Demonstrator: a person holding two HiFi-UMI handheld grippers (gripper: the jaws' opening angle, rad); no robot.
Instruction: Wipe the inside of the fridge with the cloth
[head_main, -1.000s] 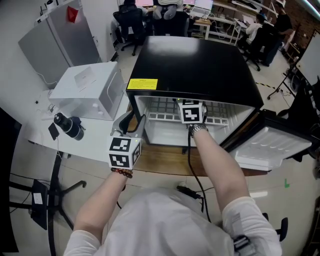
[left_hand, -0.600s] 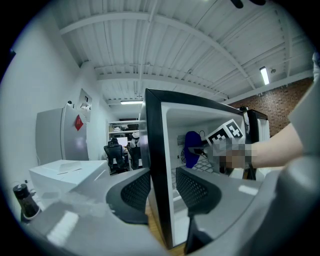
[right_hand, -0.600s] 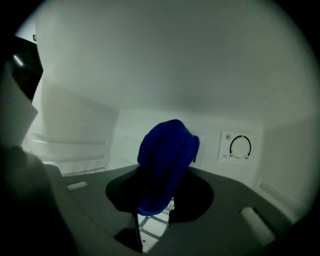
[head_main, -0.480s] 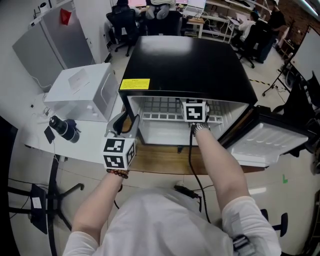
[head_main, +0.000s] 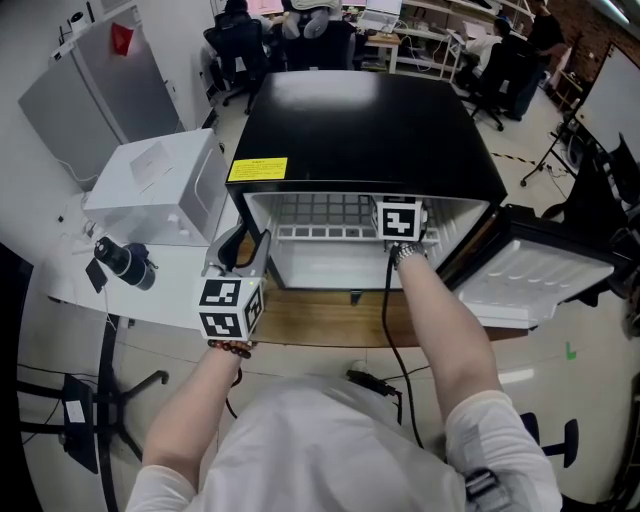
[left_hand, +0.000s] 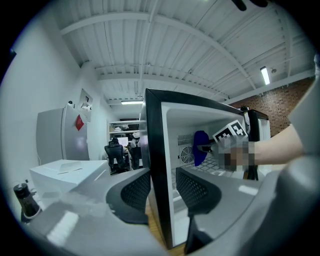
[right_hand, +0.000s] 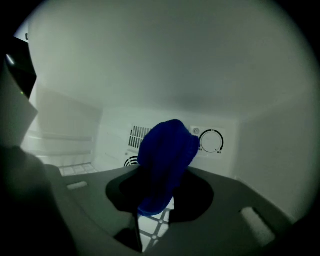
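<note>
The black mini fridge (head_main: 370, 120) stands with its door (head_main: 540, 285) swung out to the right. My right gripper (head_main: 400, 221) reaches into the upper compartment, and only its marker cube shows from above. In the right gripper view, the right gripper (right_hand: 162, 187) is shut on a bunched blue cloth (right_hand: 165, 160), held up before the back wall near the thermostat dial (right_hand: 211, 141). My left gripper (left_hand: 162, 185) straddles the front edge of the fridge's left wall (left_hand: 152, 165), its jaws closed on it. The left gripper view also shows the cloth (left_hand: 200, 147).
A white wire shelf (head_main: 330, 215) spans the fridge's inside. The fridge rests on a wooden board (head_main: 320, 315). To the left are a white boxy appliance (head_main: 165, 185), a small black device (head_main: 120, 260) and a grey cabinet (head_main: 95, 85). People sit at desks behind.
My right gripper has slid to the right inside the fridge with the blue cloth. The left gripper has stayed on the left wall.
</note>
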